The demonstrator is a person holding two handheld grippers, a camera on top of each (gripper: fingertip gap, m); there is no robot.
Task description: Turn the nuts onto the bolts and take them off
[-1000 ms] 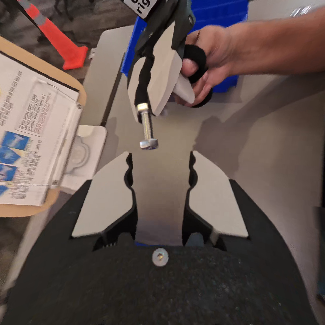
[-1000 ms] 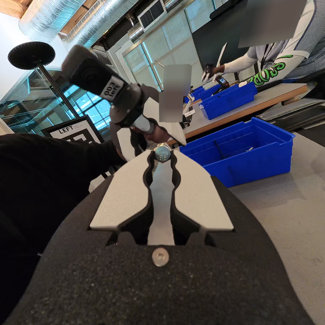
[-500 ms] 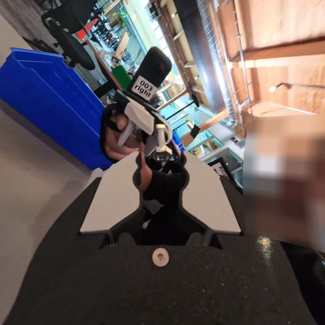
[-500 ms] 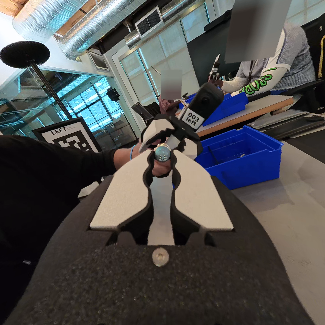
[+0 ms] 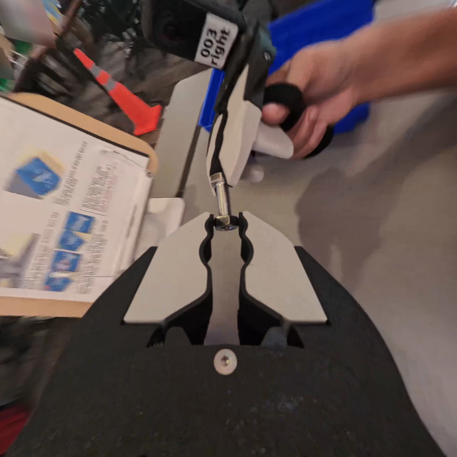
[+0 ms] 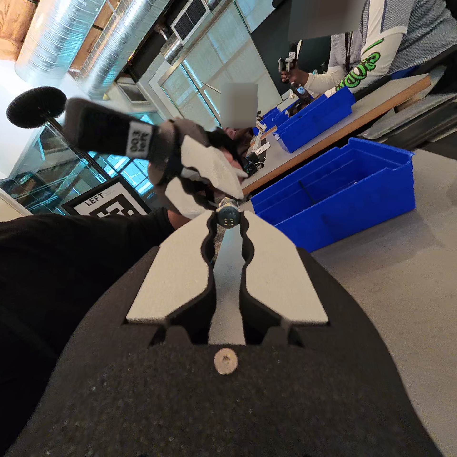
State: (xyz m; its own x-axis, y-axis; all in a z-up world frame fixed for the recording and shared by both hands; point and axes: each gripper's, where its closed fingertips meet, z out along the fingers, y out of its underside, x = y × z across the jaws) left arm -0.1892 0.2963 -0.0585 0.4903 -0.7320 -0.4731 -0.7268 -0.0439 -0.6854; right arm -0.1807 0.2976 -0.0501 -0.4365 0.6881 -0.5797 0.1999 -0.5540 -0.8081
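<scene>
My left gripper (image 5: 224,220) has its two grey fingers pinched in on a small shiny nut (image 5: 223,223), right at the tips. The nut sits on the end of a silver bolt (image 5: 221,197), and the bolt goes up from there to my right gripper (image 5: 217,179), which squeezes the bolt's head between its own tips. So the bolt is held in the air between my two grippers, one at each end. In the right wrist view I look straight at the round bolt head (image 6: 228,218) caught between the right gripper's fingertips (image 6: 249,217), and the left gripper (image 6: 231,197) comes in from behind it and meets the far end of the bolt. A bare hand (image 5: 314,99) holds the right gripper's handle with a black strap around the fingers. My other arm has a black sleeve (image 6: 74,259). Under all this is a grey table (image 5: 371,247). A blue bin (image 6: 346,193) sits on the table near the right gripper, and I cannot tell what is inside it. To the left there is a board with a printed sheet (image 5: 61,210) on it, and an orange cone (image 5: 123,99) lies on the floor past it. Far off, a person in a white top with green marks (image 6: 371,61) sits at another table with more blue bins (image 6: 314,121). The left view is a bit blurry.
</scene>
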